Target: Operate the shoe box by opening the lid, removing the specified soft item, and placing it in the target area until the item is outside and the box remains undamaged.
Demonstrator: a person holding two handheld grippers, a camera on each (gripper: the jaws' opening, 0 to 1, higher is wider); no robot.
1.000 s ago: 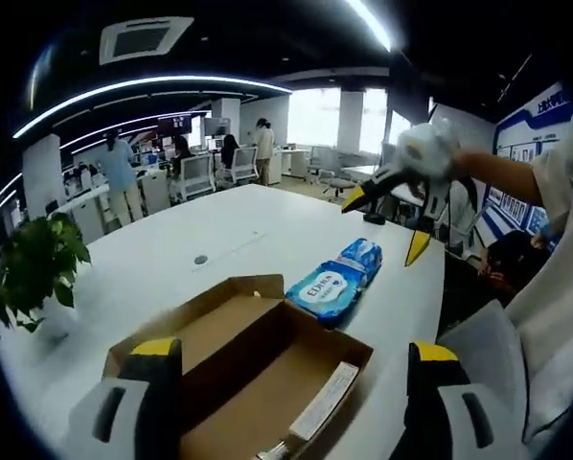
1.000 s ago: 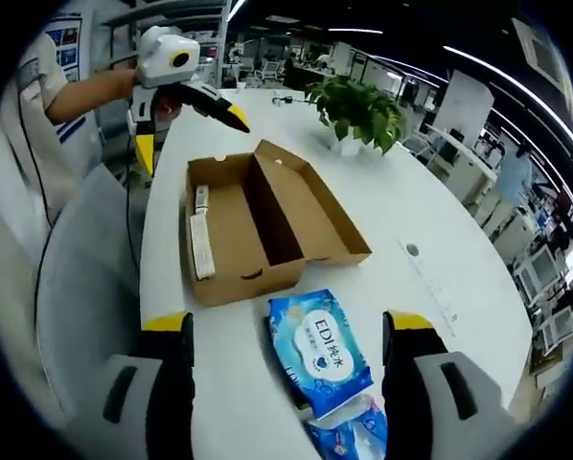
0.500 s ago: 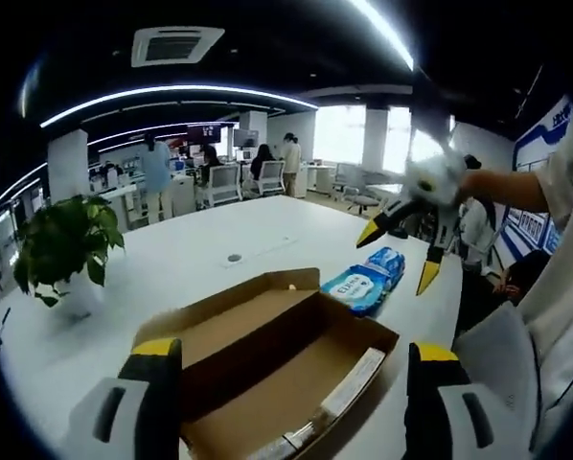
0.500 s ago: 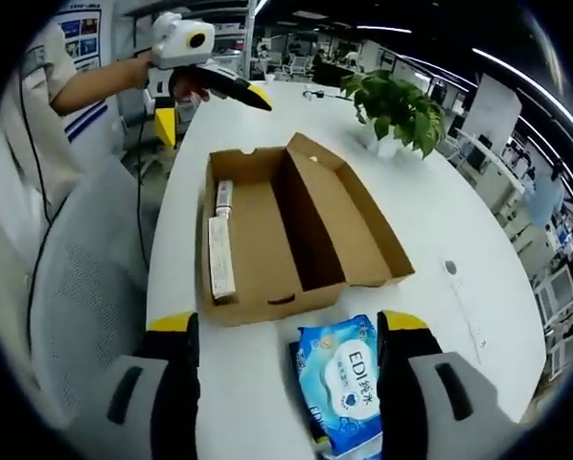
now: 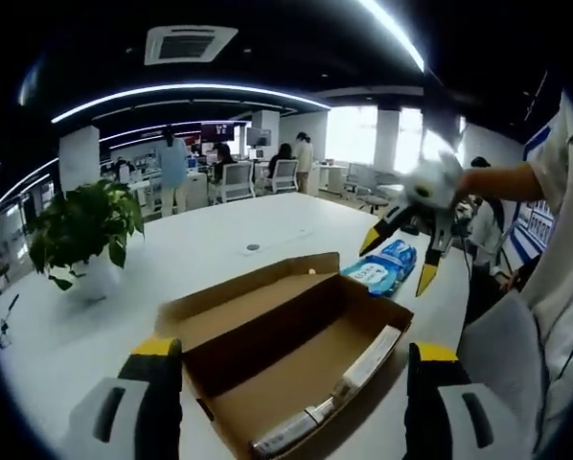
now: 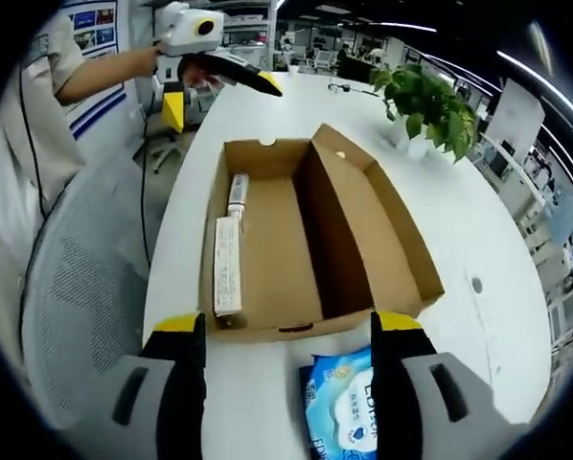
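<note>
Curved ceiling light strips [image 5: 181, 88] give bright, even light, and strong daylight from the far windows [image 5: 363, 134] blows out to white. The white worktop [image 5: 219, 230] shows mild glare and soft shadows. The box [image 6: 306, 240] interior is shaded along its divider. Fisheye bending grows toward the edges. The moving right gripper [image 5: 413, 247] looks slightly blurred in the left gripper view.

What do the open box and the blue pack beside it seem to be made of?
The box looks like plain brown cardboard, matte, with folded flaps and raw cut edges. The blue pack appears to be a soft plastic film wrapper, slightly glossy, with a printed white label; it looks like a wet wipes pack, though that is a guess from the look.
</note>
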